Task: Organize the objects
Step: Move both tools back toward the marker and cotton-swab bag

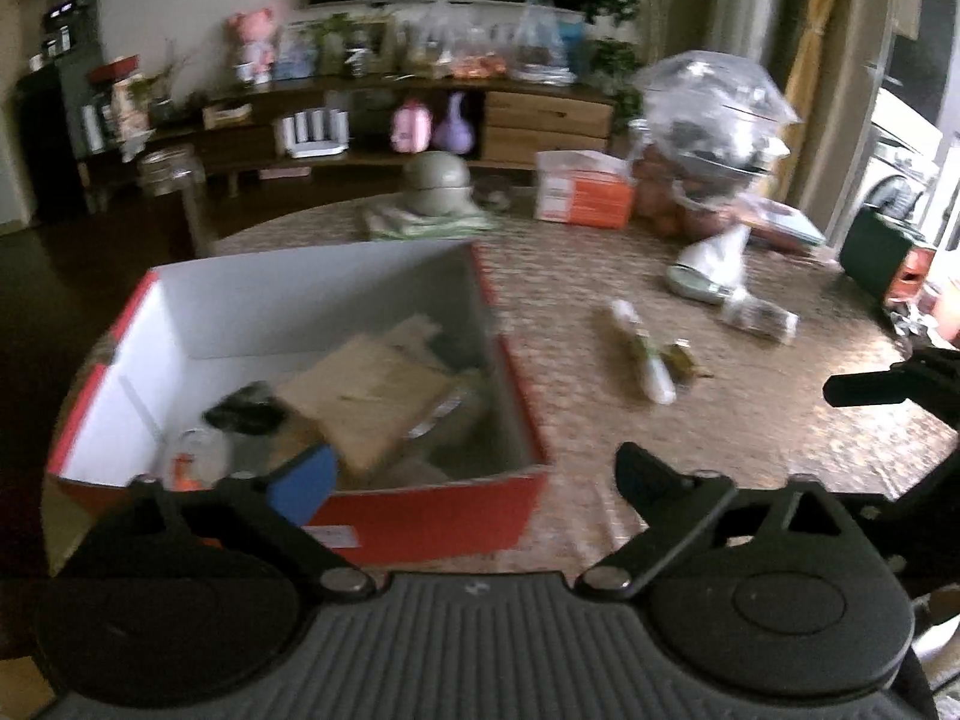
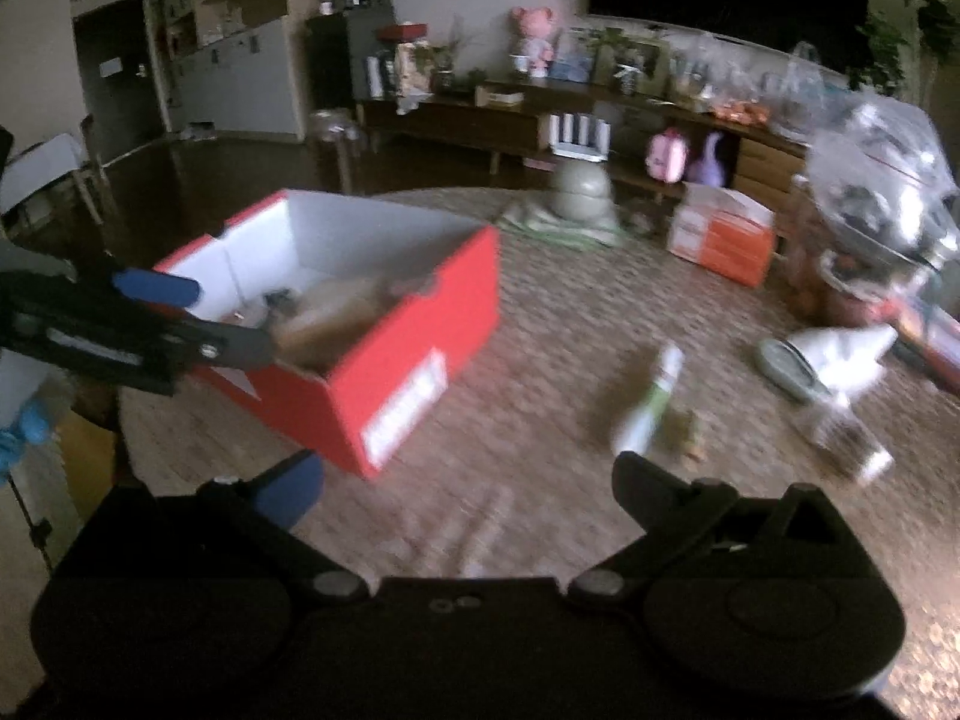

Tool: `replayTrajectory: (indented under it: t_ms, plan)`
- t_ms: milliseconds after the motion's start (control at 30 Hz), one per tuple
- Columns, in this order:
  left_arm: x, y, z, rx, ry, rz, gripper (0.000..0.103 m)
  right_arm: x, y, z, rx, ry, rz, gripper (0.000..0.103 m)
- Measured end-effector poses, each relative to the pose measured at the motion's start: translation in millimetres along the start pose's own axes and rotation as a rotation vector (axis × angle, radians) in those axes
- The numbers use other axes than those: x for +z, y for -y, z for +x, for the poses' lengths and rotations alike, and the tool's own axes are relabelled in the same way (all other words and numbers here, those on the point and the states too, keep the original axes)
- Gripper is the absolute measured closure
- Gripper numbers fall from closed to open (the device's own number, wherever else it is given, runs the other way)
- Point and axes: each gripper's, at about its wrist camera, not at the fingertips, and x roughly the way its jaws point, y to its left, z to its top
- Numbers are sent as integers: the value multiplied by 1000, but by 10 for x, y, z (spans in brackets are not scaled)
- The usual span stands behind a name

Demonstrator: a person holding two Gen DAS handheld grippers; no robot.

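A red shoebox [image 1: 528,414] with a white inside stands on the round table, holding a tan carton [image 1: 366,396], a dark item and small bits. It also shows in the right wrist view [image 2: 414,330]. My left gripper [image 1: 468,480] is open and empty above the box's near right corner; it appears at the left of the right wrist view [image 2: 198,324]. My right gripper [image 2: 468,486] is open and empty over the table, near a white and green tube [image 2: 651,402]. The tube [image 1: 639,354] lies right of the box.
A white bag on a grey scale [image 1: 708,267], a small clear packet [image 1: 759,315], an orange and white box [image 1: 582,189], a clear plastic bag [image 1: 711,120] and a grey-green dome [image 1: 437,183] on cloth sit further back. A sideboard stands behind the table.
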Motion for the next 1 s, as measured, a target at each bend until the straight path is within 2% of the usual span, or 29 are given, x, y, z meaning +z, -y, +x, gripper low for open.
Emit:
replayTrajectory:
  t_ms: [200, 400, 667, 833, 1000]
  plan:
    - [-51, 369, 142, -63, -5, 13, 1, -370, 495, -133, -66, -22, 80, 0]
    - [-52, 640, 327, -84, -9, -1, 0, -585, 890, -218, -138, -34, 121, 0]
    - [-2, 1062, 603, -117, -16, 26, 0, -623, 1389, -248, -223, -2, 180, 0]
    - [28, 1333, 851, -171, -29, 48, 0, -601, 1841, -155, -283, -7, 244, 0]
    - [93, 1474, 1137, -84, 3, 106, 0, -597, 2169, -8, -304, -21, 261, 0]
